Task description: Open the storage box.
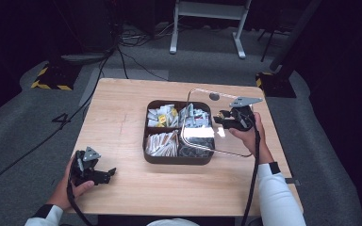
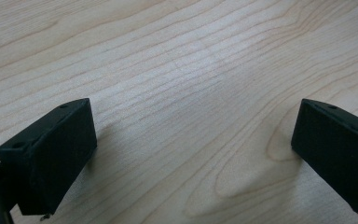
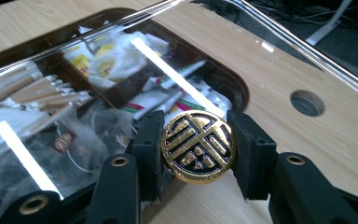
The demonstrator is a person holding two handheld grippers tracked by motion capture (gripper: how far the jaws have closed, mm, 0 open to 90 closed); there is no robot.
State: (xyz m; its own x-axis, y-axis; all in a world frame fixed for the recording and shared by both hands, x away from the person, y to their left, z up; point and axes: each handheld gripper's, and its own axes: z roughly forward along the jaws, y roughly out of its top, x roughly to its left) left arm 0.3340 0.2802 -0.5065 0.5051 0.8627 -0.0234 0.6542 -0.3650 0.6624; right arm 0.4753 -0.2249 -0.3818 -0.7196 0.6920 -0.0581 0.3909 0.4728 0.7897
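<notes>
So the right tongs (image 3: 198, 147) are clamped on a round gold-and-black knob (image 3: 198, 146), one jaw pressed against each side of it. That knob sits on a clear lid (image 1: 215, 123), and the lid is lifted and tilted, hanging over the right half of a dark brown box (image 1: 176, 159) with the far edge higher than the near one. Through the lid, just beyond these tongs, you can see the compartments: white and yellow packets (image 3: 103, 59), a bunch of tan sticks (image 3: 42, 93) and some tea bags (image 3: 67, 140) with strings. There's also a round hole (image 3: 307, 102) in the tabletop (image 3: 279, 74) off to the right of the tongs.

The left tongs (image 2: 193, 154) have their jaws spread wide apart with nothing between them, just bare wood grain, sitting low against the tabletop. In the high view they're well away from the box, down near the front left corner, held in the person's left hand (image 1: 71, 188). The right hand (image 1: 250, 134) holds the other tongs up beside the box's right side.
</notes>
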